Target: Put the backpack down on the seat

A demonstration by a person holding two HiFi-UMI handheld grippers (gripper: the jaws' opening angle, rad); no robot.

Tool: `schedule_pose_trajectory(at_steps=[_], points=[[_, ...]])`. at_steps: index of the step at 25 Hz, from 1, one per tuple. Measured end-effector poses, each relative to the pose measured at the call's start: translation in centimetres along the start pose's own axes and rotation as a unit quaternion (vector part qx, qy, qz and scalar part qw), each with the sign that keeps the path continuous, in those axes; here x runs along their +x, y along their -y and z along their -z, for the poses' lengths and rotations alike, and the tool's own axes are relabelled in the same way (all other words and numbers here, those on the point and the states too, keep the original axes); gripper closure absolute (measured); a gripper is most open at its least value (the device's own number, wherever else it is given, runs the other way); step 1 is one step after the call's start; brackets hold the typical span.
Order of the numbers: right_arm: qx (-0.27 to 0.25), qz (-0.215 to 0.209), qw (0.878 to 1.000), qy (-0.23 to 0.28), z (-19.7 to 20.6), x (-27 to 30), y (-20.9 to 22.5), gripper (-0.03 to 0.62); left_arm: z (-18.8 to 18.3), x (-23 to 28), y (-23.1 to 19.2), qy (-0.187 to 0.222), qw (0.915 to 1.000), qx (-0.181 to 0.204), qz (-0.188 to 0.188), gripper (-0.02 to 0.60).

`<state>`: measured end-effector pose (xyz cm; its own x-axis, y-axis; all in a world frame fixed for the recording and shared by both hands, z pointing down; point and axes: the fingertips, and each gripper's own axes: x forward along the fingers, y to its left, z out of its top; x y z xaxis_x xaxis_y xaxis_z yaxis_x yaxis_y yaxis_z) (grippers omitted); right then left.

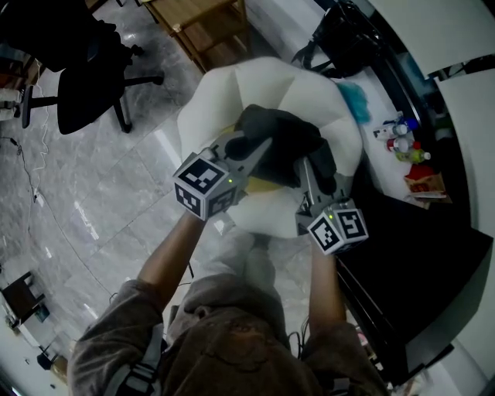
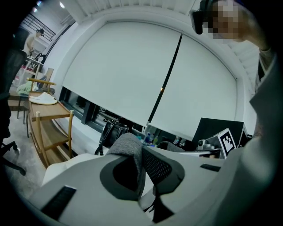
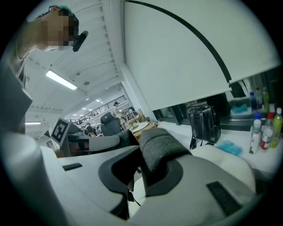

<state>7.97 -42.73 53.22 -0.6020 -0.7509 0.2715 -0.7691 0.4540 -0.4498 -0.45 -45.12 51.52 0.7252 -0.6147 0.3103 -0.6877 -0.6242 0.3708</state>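
Note:
A dark grey backpack point(image 1: 288, 141) hangs over the white cushioned seat point(image 1: 232, 93), which it partly hides. Whether it touches the seat I cannot tell. My left gripper point(image 1: 259, 148) reaches in from the left and is shut on a grey felt strap point(image 2: 129, 148) of the backpack. My right gripper point(image 1: 309, 168) comes in from the right, shut on a second grey strap point(image 3: 160, 148). In the left gripper view the jaws point(image 2: 140, 153) pinch the strap upright, with the right gripper's marker cube point(image 2: 230, 140) behind. The right gripper view shows its jaws point(image 3: 141, 164) closed on the folded strap.
A black handbag point(image 1: 344, 35) stands on the white sill behind the seat, with several bottles point(image 1: 402, 143) to its right. A wooden shelf point(image 1: 205, 23) is at the back left, an office chair point(image 1: 85, 85) on the marble floor, a black desk point(image 1: 418, 263) at the right.

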Motion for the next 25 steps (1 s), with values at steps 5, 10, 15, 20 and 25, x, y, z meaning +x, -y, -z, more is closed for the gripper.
schedule_pose_trajectory(at_steps=[5,10,15,20,25], points=[[0.017,0.012,1.000,0.014,0.6,0.1,1.0,0.562,0.6,1.0,0.4,0.007,0.9998,0.008,0.016,0.551],[0.022,0.023,0.999,0.017,1.3,0.0,1.9,0.562,1.2,1.7,0.4,0.005,0.9998,0.010,0.015,0.549],[0.023,0.038,0.999,0.013,2.3,0.5,3.6,0.560,2.5,2.9,0.1,-0.004,0.9999,0.011,0.012,0.549],[0.023,0.042,0.999,0.001,4.3,1.5,4.5,0.560,4.4,3.8,-0.8,-0.017,0.9998,0.009,0.008,0.549],[0.028,0.052,0.998,-0.012,6.5,2.3,6.1,0.559,6.5,5.2,-1.7,-0.028,0.9996,0.003,0.007,0.548]])
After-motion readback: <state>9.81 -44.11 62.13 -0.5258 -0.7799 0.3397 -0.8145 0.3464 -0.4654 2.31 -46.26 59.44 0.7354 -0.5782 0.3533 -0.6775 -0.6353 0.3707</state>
